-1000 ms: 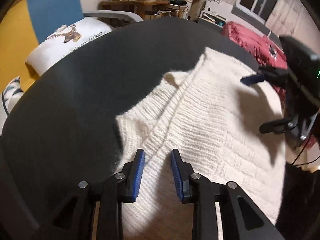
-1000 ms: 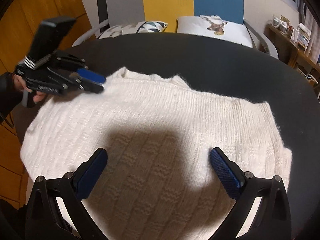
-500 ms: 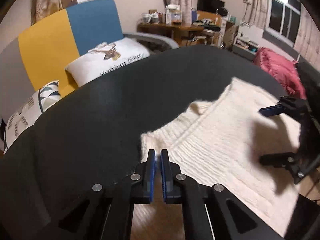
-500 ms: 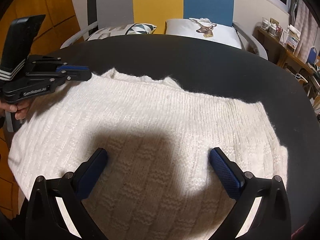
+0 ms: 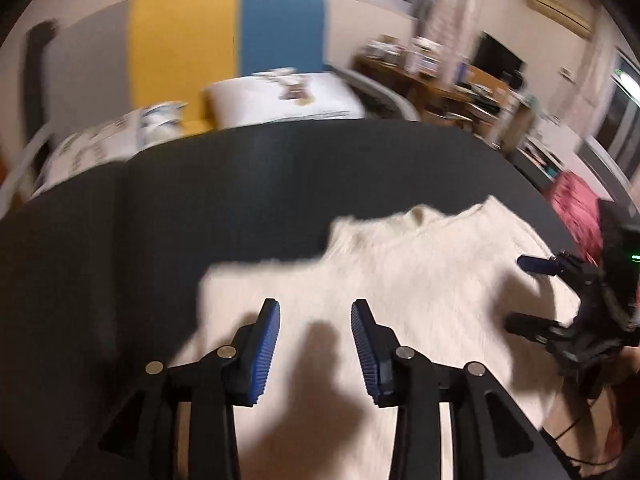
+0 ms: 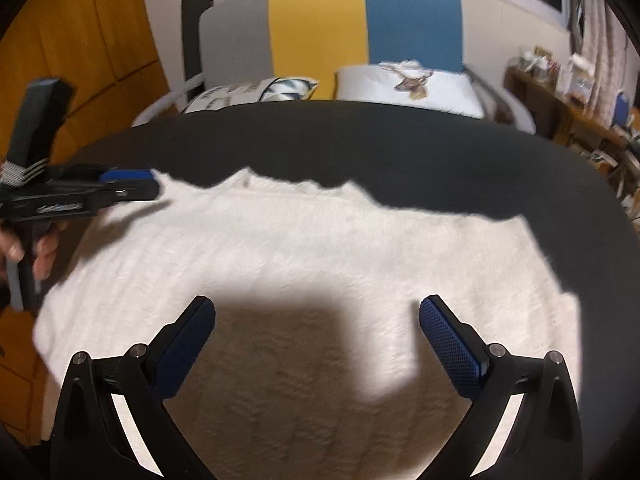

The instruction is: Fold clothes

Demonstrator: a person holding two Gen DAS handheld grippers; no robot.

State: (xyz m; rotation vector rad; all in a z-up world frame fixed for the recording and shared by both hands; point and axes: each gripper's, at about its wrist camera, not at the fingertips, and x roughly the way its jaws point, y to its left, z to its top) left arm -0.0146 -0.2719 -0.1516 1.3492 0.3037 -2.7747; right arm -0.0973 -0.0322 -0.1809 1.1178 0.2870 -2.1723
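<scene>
A white knitted sweater (image 5: 420,280) (image 6: 320,248) lies spread flat on the black round table (image 5: 200,208) (image 6: 400,148). My left gripper (image 5: 316,336) hovers open over the sweater's near left part, with nothing between its blue pads. In the right wrist view the left gripper (image 6: 136,184) is seen side-on at the sweater's far left corner, held by a hand (image 6: 44,252). My right gripper (image 6: 318,324) is wide open above the sweater's middle and casts a shadow on it. From the left wrist view the right gripper (image 5: 520,292) stands open at the sweater's right edge.
Behind the table is a sofa (image 6: 360,32) in grey, yellow and blue with two pillows (image 6: 412,84). A cluttered wooden desk (image 5: 440,80) stands at the back right. Red fabric (image 5: 576,208) lies beyond the table's right edge. Orange wooden panels (image 6: 80,60) are on the left.
My left gripper, shut half a second ago at the sweater's corner, has opened and its view has swung left and is blurred. The right gripper has stayed wide open over the sweater.
</scene>
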